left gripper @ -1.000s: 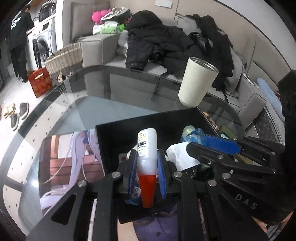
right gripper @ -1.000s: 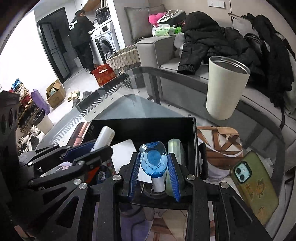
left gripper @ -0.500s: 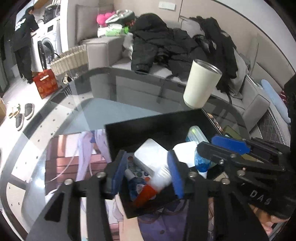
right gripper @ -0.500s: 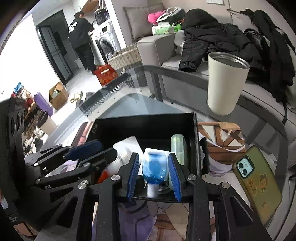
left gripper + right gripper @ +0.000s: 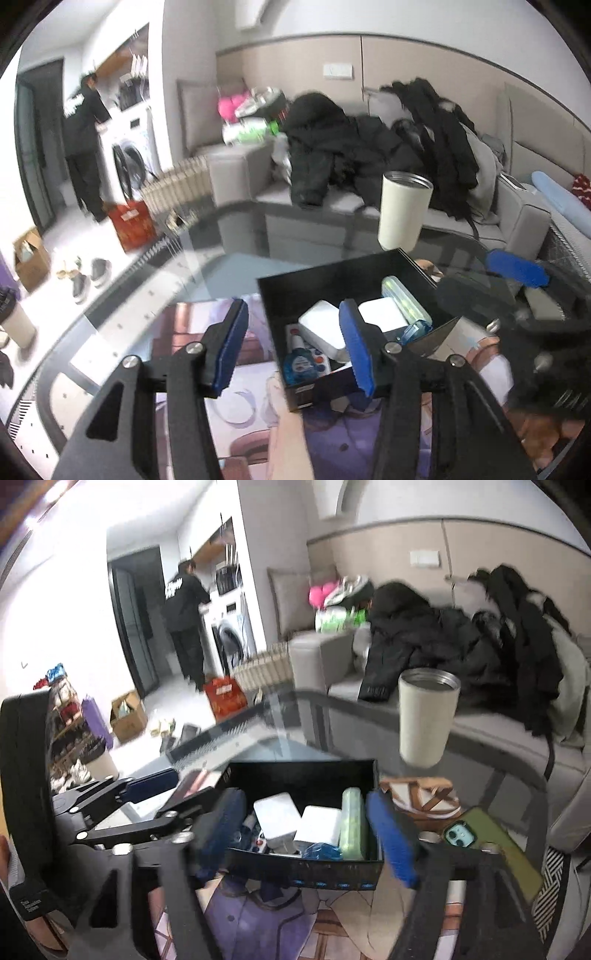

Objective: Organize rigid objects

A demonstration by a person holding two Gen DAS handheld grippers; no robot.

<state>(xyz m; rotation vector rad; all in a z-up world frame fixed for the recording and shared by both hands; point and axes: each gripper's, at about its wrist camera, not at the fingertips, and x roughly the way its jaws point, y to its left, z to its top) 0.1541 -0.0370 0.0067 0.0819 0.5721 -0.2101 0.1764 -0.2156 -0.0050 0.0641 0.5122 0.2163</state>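
Note:
A black open box (image 5: 332,280) (image 5: 303,771) sits on the glass table and holds white cases (image 5: 320,328) (image 5: 277,814), a pale green case (image 5: 350,823), a blue item (image 5: 415,328) (image 5: 320,851) and other small things. My left gripper (image 5: 295,345) is open and empty, raised over the box's near left corner. My right gripper (image 5: 306,834) is open and empty, its fingers either side of the box's near edge. Each gripper shows at the side of the other's view.
A cream tumbler (image 5: 404,210) (image 5: 426,716) stands on the table behind the box. A green-cased phone (image 5: 491,849) lies at the right. A printed mat (image 5: 207,350) lies under the box. A sofa with dark coats (image 5: 369,147) is behind.
Both grippers opened and pulled back and up. The white bottle with the red cap left my left gripper and the blue item left my right gripper; both now lie in the box.

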